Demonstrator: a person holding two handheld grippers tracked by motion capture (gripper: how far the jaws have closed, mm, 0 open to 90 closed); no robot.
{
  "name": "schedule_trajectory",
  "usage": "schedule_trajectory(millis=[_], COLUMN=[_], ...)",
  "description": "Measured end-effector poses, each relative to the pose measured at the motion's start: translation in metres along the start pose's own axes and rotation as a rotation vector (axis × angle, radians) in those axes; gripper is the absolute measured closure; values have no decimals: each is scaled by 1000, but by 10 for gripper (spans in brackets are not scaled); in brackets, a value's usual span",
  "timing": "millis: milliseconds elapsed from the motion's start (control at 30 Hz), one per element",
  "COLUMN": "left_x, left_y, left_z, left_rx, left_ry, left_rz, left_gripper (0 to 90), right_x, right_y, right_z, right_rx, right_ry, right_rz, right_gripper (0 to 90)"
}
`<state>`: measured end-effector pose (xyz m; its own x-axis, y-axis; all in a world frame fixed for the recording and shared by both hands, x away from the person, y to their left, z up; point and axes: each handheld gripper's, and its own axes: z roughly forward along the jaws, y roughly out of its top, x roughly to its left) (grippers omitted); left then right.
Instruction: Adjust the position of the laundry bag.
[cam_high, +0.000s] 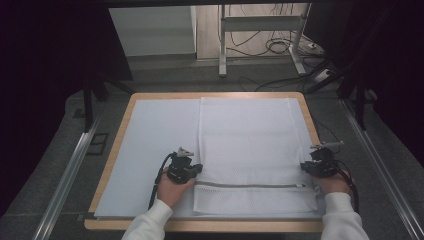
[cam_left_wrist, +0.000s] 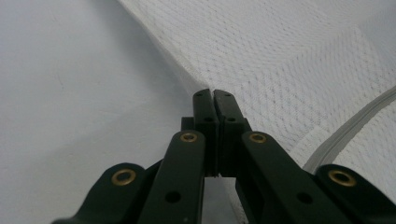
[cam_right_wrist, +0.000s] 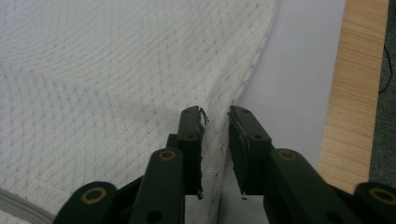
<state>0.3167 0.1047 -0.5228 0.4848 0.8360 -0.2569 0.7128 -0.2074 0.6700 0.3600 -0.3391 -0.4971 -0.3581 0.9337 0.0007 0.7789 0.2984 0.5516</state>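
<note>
two grippers: left gripper (cam_left_wrist: 213, 93) clamped on white mesh bag (cam_high: 250, 150) edge; right gripper (cam_right_wrist: 216, 112) parted astride edge.

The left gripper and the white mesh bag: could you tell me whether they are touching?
Touching. In the left gripper view, the left gripper has its jaws shut on the mesh bag's edge, with no gap between them.

Wooden table (cam_high: 114, 155) carrying a pale sheet (cam_high: 155, 135), white mesh laundry bag (cam_high: 250, 145) lying flat on the sheet's right half
</note>
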Motion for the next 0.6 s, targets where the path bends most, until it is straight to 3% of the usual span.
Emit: schedule_trajectory(millis=[167,600], left_x=[0,2], left_y=[0,1], left_z=[-1,-4], left_rx=[-3,-12], left_ry=[-5,-8], left_rz=[-3,-8], left_gripper=[900,900], right_x=[0,0], right_y=[-1,0], right_z=[0,-3], right_rx=[-7,-32], right_ry=[0,17], right_rz=[-7,-8], right_gripper=[828,871])
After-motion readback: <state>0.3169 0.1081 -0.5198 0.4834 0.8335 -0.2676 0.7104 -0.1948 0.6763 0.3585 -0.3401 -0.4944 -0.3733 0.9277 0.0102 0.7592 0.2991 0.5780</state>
